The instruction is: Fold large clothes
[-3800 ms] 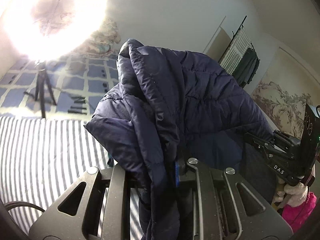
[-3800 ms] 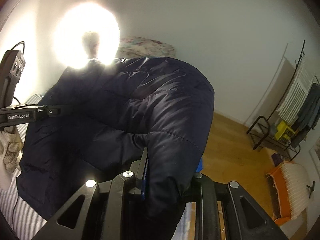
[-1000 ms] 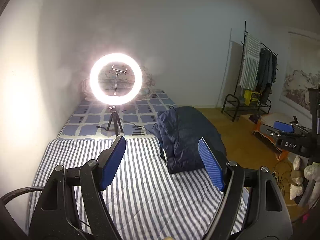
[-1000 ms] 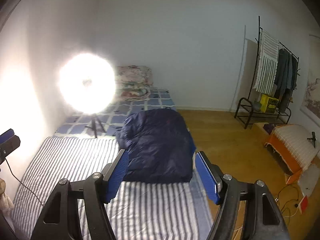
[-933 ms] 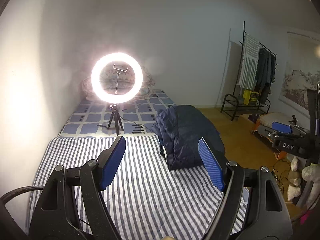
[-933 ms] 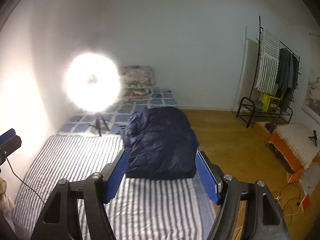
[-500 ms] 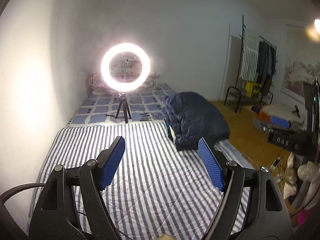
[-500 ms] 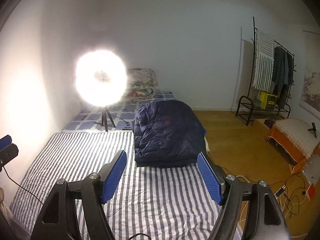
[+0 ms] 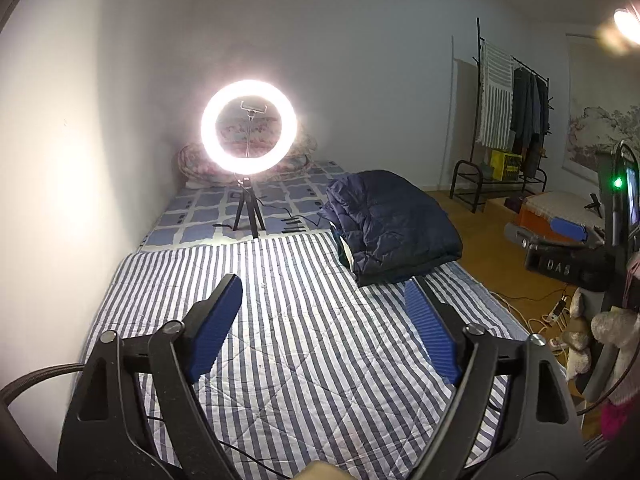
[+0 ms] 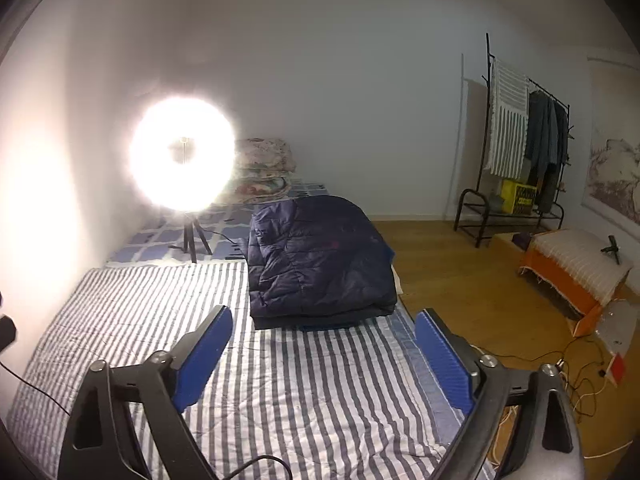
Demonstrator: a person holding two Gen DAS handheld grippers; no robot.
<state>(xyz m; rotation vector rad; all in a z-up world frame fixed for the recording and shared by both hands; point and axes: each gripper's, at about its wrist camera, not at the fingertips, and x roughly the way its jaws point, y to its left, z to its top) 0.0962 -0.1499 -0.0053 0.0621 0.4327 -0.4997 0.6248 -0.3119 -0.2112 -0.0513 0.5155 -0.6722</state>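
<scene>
A dark navy puffer jacket (image 9: 390,228) lies folded in a thick stack on the striped bed cover (image 9: 280,320), near the bed's right edge; it also shows in the right wrist view (image 10: 320,260). My left gripper (image 9: 322,292) is open and empty, held well back from the jacket above the stripes. My right gripper (image 10: 322,322) is open and empty, just short of the jacket's near edge. The right gripper's body shows at the right of the left wrist view (image 9: 560,248).
A lit ring light on a tripod (image 9: 249,128) stands on the checked bedding behind the stripes. Folded quilts (image 10: 262,172) lie by the far wall. A clothes rack (image 10: 520,140), an orange-sided stool (image 10: 576,268) and floor cables (image 10: 580,372) are to the right.
Both grippers held the jacket 3.8 s ago; they have let go and opened. Over the last second both have drawn back, and the jacket lies still on the bed.
</scene>
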